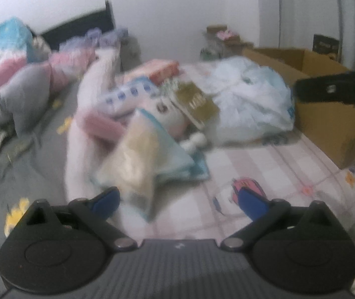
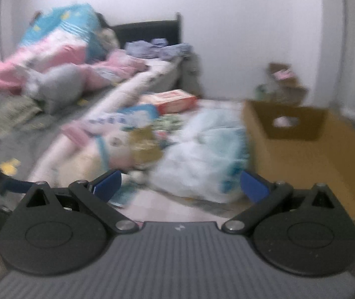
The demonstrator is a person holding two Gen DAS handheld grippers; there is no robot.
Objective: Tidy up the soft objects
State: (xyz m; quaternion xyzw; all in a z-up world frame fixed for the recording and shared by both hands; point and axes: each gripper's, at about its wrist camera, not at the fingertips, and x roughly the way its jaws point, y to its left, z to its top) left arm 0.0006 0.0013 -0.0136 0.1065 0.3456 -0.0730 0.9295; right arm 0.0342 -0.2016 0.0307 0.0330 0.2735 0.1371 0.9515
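Presently both grippers, left gripper (image 1: 179,203) and right gripper (image 2: 181,186), hold jaws wide apart, empty. Crinkled plastic bag (image 1: 249,104) lies on the bed (image 1: 264,164); cardboard box (image 1: 326,114) at three o'clock.

The brown corrugated cardboard box (image 2: 321,149) at the bed's right edge looks matt and papery. Beside it the pale blue-white plastic bag (image 1: 249,99) is thin, crinkled and faintly glossy. The pink checked cotton sheet (image 1: 272,167) looks soft and dull. The grey plush cushion (image 2: 60,87) seems fuzzy. Both grippers have smooth blue plastic finger pads (image 1: 252,204) on matt black plastic linkages with shiny metal rivets.
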